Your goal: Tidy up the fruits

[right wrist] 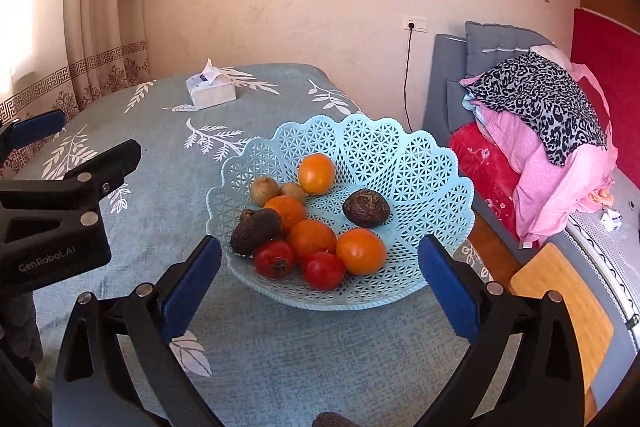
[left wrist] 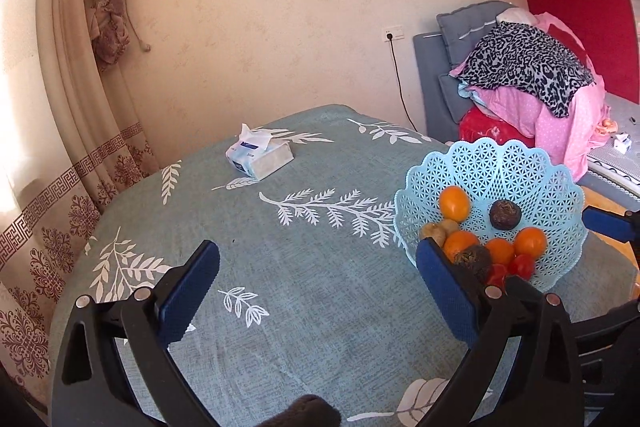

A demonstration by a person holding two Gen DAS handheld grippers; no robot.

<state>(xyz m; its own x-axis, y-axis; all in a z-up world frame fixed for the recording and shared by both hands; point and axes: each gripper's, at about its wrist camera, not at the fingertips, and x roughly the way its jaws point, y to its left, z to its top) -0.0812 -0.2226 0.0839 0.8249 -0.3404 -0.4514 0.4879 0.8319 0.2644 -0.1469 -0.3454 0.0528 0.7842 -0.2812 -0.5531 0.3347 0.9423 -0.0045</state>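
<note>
A pale blue lattice basket (right wrist: 360,135) stands on the teal leaf-print tablecloth (right wrist: 280,347). It holds several oranges (right wrist: 316,173), two red fruits (right wrist: 275,259), two dark wrinkled fruits (right wrist: 366,207) and two small brown kiwis (right wrist: 264,190). My right gripper (right wrist: 320,251) is open just in front of the basket's near rim, with nothing between its blue pads. In the left wrist view the basket (left wrist: 492,163) sits to the right. My left gripper (left wrist: 320,267) is open over bare cloth, its right finger (left wrist: 444,291) hiding part of the basket's near-left rim.
A tissue pack (left wrist: 260,157) lies toward the table's far side. Past the right table edge is a grey bed with piled pink and leopard-print bedding (right wrist: 540,107) and a wooden surface (right wrist: 560,307). A patterned curtain (left wrist: 80,187) hangs at the left.
</note>
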